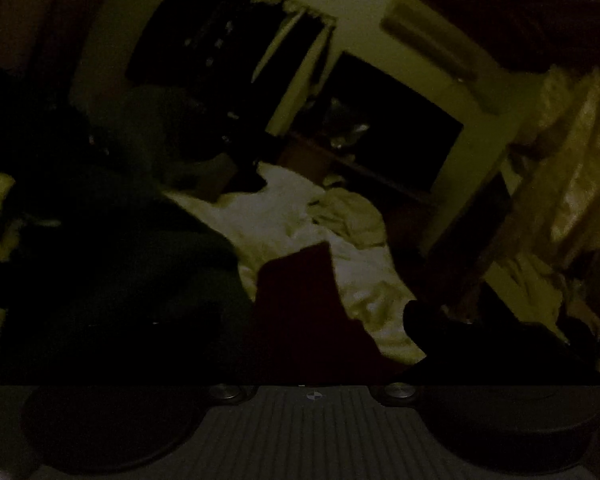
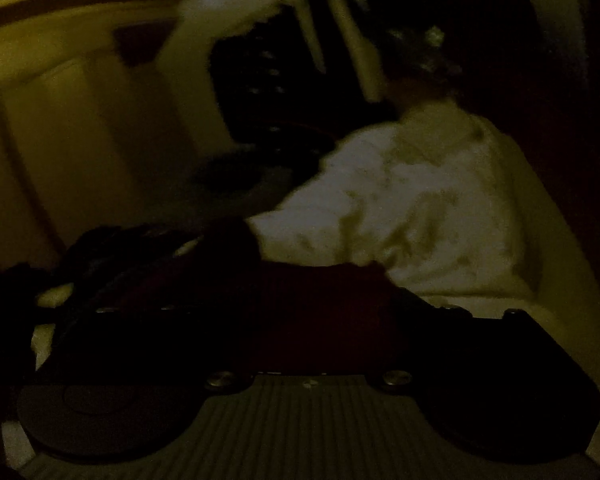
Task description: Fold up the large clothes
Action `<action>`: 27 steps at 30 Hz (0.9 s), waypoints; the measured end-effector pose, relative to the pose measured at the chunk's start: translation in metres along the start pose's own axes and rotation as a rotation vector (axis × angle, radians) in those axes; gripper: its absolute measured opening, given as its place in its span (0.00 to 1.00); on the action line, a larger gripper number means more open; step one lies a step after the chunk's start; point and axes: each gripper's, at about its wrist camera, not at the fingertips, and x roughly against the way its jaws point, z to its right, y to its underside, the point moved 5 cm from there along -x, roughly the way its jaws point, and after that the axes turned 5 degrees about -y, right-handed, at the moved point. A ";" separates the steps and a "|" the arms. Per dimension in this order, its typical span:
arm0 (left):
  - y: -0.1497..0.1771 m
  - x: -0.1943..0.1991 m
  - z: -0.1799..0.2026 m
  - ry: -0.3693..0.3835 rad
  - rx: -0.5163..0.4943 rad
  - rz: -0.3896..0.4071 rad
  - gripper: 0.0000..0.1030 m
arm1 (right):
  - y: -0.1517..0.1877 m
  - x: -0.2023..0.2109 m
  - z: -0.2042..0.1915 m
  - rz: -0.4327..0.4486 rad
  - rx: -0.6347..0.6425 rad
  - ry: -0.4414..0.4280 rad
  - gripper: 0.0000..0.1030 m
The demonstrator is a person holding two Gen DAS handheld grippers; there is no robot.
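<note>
The room is very dark. A dark red garment [image 1: 300, 300] lies over a white bed sheet [image 1: 292, 216], right in front of my left gripper [image 1: 312, 360]. Its fingers are lost in shadow, so I cannot tell if they hold the cloth. In the right wrist view the same dark red garment [image 2: 320, 304] fills the space in front of my right gripper [image 2: 312, 344]; its fingers are also too dark to read. The white sheet [image 2: 412, 208] lies beyond it.
A crumpled pale cloth [image 1: 352, 216] lies on the bed further back. A large dark mass [image 1: 112, 240] fills the left. A dark window with curtain [image 1: 236, 48], a dark shelf opening [image 1: 388, 120] and a pale curtain [image 1: 572, 168] stand behind. Dark clutter [image 2: 112, 264] sits left.
</note>
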 end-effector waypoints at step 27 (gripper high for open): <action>0.139 0.037 0.046 -0.041 -0.247 -0.313 1.00 | 0.168 0.029 -0.099 -0.418 0.320 0.090 0.73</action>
